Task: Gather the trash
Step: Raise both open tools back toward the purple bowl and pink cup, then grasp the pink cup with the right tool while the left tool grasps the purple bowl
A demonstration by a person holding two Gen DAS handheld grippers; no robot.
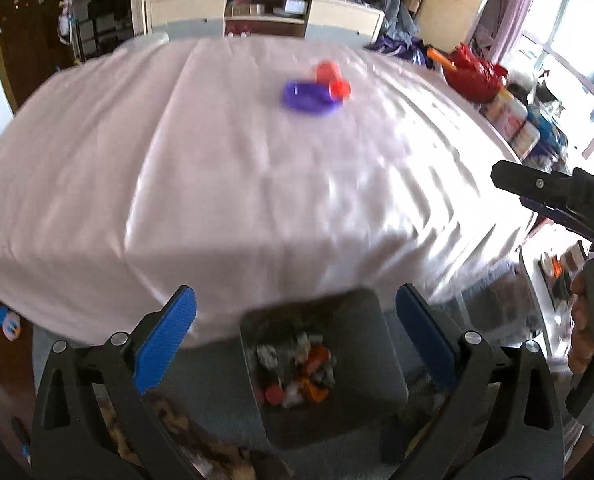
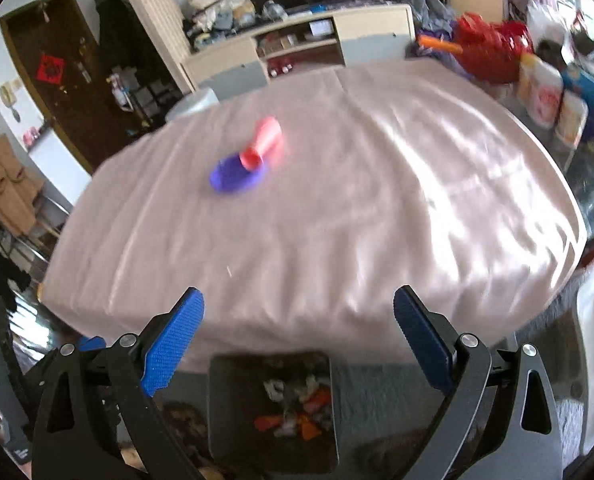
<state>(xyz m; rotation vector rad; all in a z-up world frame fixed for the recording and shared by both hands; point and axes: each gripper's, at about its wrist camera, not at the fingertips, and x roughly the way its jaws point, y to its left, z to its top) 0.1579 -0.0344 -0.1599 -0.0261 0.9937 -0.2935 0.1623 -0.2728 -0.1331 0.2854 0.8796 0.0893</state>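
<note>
- A table draped in a pale pink cloth (image 1: 225, 184) fills the middle of both views; its near edge hangs down just above the gripper fingers.
- A low cabinet (image 2: 297, 46) with open shelves runs along the top of the frame behind the table.
- A dark bin (image 1: 321, 364) stands on the floor at bottom centre, against the cloth's near edge, with mixed white, red and orange trash (image 1: 297, 376) lying inside.
- The left gripper (image 1: 295, 340) has its blue-padded jaws spread wide, nothing between them; the bin shows through the gap.
- The right gripper (image 2: 299, 340) is likewise spread wide and empty above the bin, and its black body also enters the left wrist view at the right edge.
- A purple plate (image 2: 235, 176) sits on the cloth in the upper middle, blurred.
- A red-orange cup (image 2: 263, 142) lies on its side, touching the plate's far edge.
</note>
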